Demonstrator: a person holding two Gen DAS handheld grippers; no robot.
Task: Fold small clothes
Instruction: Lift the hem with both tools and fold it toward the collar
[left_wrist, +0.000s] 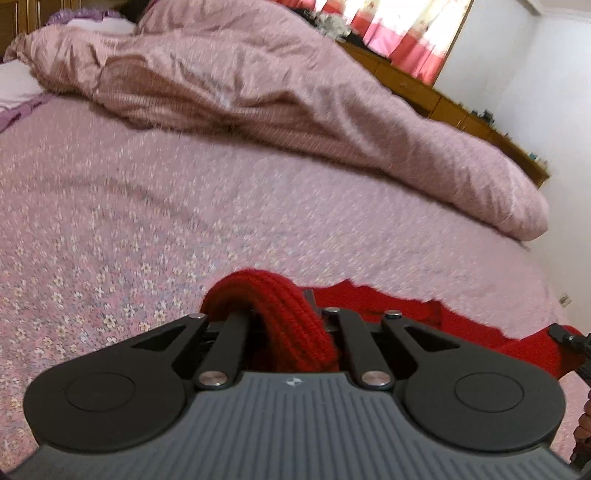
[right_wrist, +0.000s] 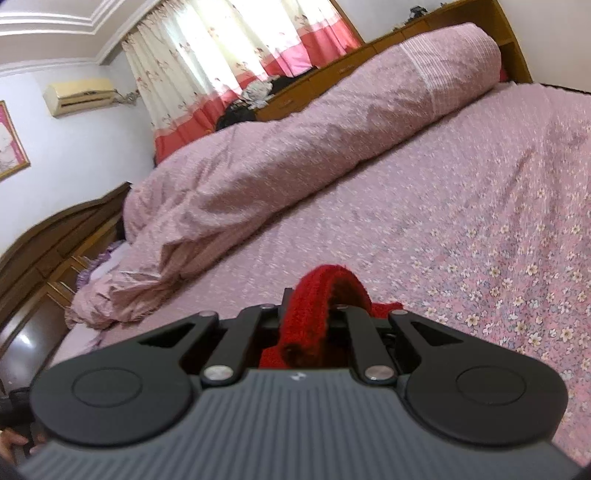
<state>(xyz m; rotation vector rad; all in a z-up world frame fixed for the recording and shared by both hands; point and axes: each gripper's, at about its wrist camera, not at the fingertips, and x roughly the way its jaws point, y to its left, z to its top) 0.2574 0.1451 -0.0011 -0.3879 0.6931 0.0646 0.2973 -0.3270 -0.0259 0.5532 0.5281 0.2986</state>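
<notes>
Item: red knitted garment (left_wrist: 295, 325); lying low over the near edge of the bed (left_wrist: 147, 229), bunched at each end inside a gripper; in the left wrist view its body is stretching away to the right, toward the other gripper showing at that picture's right edge, so its long axis is running side to side between the two hands, roughly along the bed's near edge; which end is collar or hem cannot be told, the cloth being crumpled and partly hidden behind the gripper bodies.

Left gripper (left_wrist: 284, 317); jaws standing clamped on a thick ribbed fold of the garment, which is arching up and over between them.

Right gripper (right_wrist: 314, 314); jaws likewise pressing together on a ribbed red band (right_wrist: 325, 295) of the same garment, the band looping upward above the fingers.

Bed; wearing a pink sheet with small white flowers, taking up most of both views.

Rolled pink quilt (right_wrist: 295, 147); lying lengthwise along the far side of the bed, well apart from the garment.

Wooden cabinet (left_wrist: 443, 99); running behind the quilt; curtains (right_wrist: 229, 48), cream over pink-red, hanging above it; air conditioner (right_wrist: 79, 94) sitting high on the wall beside the curtains.
</notes>
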